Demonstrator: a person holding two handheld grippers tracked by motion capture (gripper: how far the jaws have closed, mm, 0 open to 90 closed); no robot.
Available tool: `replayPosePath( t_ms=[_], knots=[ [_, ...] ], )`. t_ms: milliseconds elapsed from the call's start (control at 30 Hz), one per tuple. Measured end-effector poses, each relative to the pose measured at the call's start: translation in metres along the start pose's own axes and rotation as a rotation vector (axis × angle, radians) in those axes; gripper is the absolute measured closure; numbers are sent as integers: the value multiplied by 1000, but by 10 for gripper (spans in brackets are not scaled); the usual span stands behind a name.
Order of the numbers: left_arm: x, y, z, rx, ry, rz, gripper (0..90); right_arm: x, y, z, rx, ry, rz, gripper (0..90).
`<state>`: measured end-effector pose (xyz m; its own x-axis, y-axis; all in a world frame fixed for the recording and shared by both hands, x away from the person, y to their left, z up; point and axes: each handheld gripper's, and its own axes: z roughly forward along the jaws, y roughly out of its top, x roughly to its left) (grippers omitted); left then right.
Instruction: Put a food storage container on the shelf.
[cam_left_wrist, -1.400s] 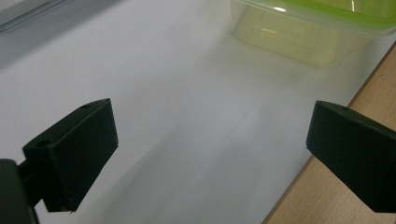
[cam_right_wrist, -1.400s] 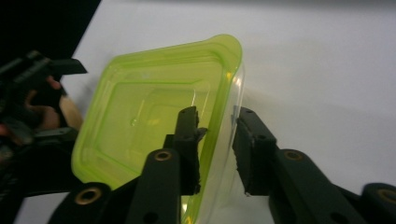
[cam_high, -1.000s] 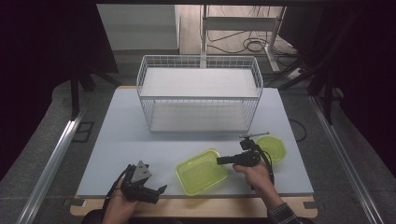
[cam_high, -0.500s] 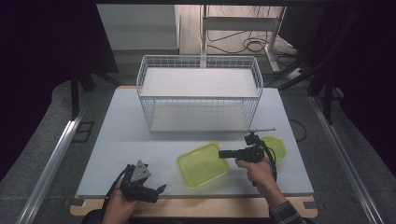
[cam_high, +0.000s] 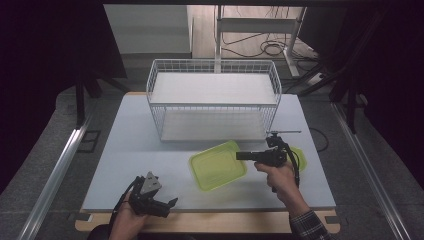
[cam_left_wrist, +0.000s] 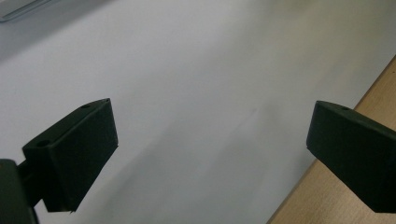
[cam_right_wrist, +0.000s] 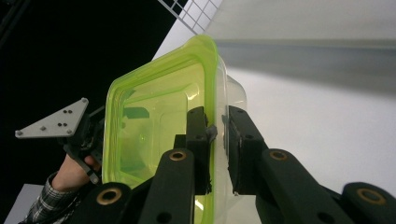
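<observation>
The right hand-held gripper (cam_high: 242, 156) is clamped on the near-right rim of a green container (cam_high: 217, 164), which it holds tilted just above the table (cam_high: 130, 130), right of the middle and a little nearer than the white wire basket (cam_high: 212, 100). In the right gripper view the two jaws pinch the container's wall (cam_right_wrist: 154, 135) from either side, one inside and one outside, and the clear-green plastic blurs whatever lies behind it; whether anything is inside cannot be made out. The container's lower edge is cut off at the bottom of that view. A second green piece (cam_high: 299, 156) lies on the table just right of the right hand (cam_high: 280, 180), mostly hidden behind the gripper body and its cable, so its shape cannot be told. The left hand-held gripper (cam_high: 172, 202) rests at the near left edge of the table, its jaws standing well apart with nothing between them; the left gripper view (cam_left_wrist: 210, 140) looks over bare white tabletop and a strip of wooden edge at the right. The left hand (cam_high: 125, 222) is cut off by the bottom of the high view. The basket's far side fades into the dark background.
</observation>
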<state>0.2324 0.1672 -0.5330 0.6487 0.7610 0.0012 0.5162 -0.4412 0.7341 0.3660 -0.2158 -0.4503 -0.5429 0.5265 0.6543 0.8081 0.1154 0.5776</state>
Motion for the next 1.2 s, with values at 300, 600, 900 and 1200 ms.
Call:
replayPosePath(
  t_ms=[300, 600, 900, 1200],
  knots=[
    [0, 0, 0, 4, -2, 1, 18, 7, 15, -7, -36, 6, -9, 799],
    [0, 0, 1, 10, -1, 5, 18, 17, 34, -18, -79, 9, -24, 799],
    [0, 0, 1, 17, -2, 8, 18, 27, 51, -26, -109, 10, -36, 800],
    [-1, 0, 2, 21, -1, 12, 18, 33, 66, -32, -136, 15, -38, 799]
  ],
)
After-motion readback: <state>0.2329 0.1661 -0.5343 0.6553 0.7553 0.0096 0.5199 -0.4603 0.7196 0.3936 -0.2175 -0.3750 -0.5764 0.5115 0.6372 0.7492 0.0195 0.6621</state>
